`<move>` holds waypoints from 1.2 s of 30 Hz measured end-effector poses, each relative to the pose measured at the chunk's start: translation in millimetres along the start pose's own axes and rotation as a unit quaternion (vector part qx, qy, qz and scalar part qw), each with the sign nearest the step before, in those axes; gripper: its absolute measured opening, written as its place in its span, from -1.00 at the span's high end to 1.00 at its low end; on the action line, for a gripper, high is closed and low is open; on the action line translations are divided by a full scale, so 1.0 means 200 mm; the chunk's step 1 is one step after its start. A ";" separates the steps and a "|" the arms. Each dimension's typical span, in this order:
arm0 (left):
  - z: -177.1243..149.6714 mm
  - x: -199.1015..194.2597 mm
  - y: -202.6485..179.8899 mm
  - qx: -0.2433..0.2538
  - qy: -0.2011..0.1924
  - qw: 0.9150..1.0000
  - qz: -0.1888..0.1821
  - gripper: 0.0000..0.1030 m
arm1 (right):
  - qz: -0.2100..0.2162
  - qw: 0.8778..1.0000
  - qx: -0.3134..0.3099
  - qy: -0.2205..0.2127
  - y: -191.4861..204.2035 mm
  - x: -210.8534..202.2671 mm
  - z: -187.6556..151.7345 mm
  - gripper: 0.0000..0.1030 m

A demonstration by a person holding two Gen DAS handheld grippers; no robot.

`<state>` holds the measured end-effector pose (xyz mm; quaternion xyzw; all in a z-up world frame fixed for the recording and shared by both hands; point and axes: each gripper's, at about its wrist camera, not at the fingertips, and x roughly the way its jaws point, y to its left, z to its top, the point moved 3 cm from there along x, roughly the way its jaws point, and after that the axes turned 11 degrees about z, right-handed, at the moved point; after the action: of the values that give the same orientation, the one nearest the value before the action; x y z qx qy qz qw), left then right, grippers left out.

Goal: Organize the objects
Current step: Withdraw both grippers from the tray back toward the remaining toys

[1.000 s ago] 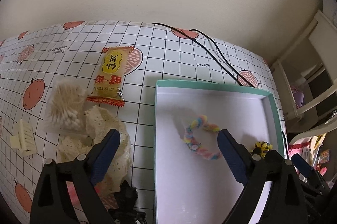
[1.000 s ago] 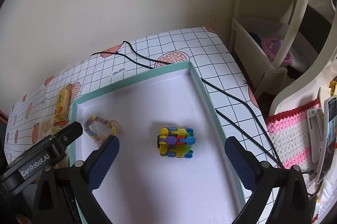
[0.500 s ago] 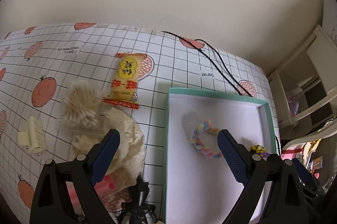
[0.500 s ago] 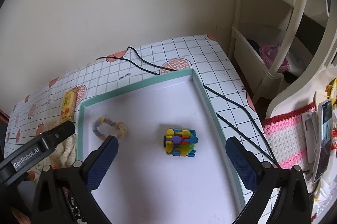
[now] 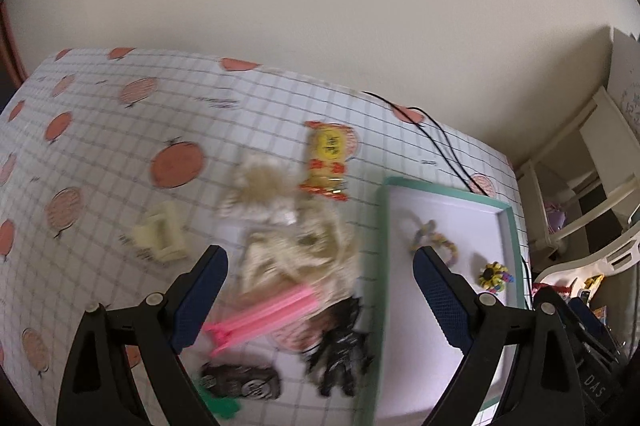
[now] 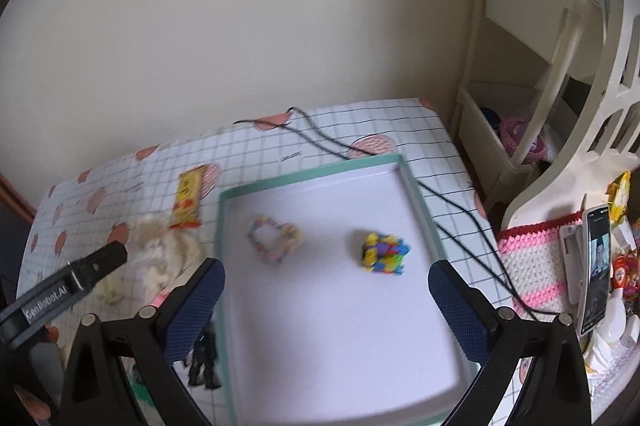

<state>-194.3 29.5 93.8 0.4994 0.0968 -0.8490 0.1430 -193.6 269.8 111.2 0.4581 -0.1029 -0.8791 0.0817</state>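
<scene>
- left wrist view: our left gripper (image 5: 318,276) hangs over the table with its fingers spread wide and nothing between them.
- left wrist view: taking the teal-rimmed tray (image 5: 383,226) as landmark, the loose pile lies just left of it. a cream lace cloth (image 5: 296,254) sits between our fingertips, a pink clip (image 5: 264,318) below it, a black figure (image 5: 340,342) against the tray's left rim, and a dark toy car (image 5: 240,380) lowest.
- left wrist view: farther left of the tray lies a cream hair claw (image 5: 162,238); a yellow snack packet (image 5: 328,162) sits beyond the tray's far left corner, with a cotton swab bundle (image 5: 260,186) beside it. all of this is blurred.
- left wrist view: inside the tray lie a pastel bracelet (image 5: 434,240) and a colourful block toy (image 5: 494,276), both beyond our right finger.
- right wrist view: our right gripper (image 6: 326,288) hovers above the tray (image 6: 312,170), fingers wide apart and empty.
- right wrist view: the bracelet (image 6: 274,238) and block toy (image 6: 384,252) rest on the tray floor between and ahead of the fingertips; the left gripper's finger (image 6: 96,266) shows left of the tray.
</scene>
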 end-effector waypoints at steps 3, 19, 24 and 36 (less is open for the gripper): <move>-0.03 -0.03 0.11 -0.008 0.002 1.000 0.015 -0.83 | 0.004 1.000 -0.016 0.016 0.08 0.01 -0.05 -1.00; -0.23 0.09 0.51 -0.020 0.070 0.994 0.082 -0.83 | 0.073 0.989 -0.076 0.101 0.47 0.22 -0.27 -1.00; -0.29 0.13 0.61 -0.012 0.096 0.990 0.101 -0.83 | 0.069 0.987 -0.085 0.122 0.51 0.27 -0.31 -1.00; -0.53 0.16 0.58 0.030 0.152 0.986 0.063 -0.83 | 0.078 0.981 -0.093 0.152 0.61 0.34 -0.38 -1.00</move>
<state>-83.6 -51.5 12.6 0.6317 0.0601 -0.7552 0.1643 -162.8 128.1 45.6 0.5671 -0.0429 -0.7961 0.2067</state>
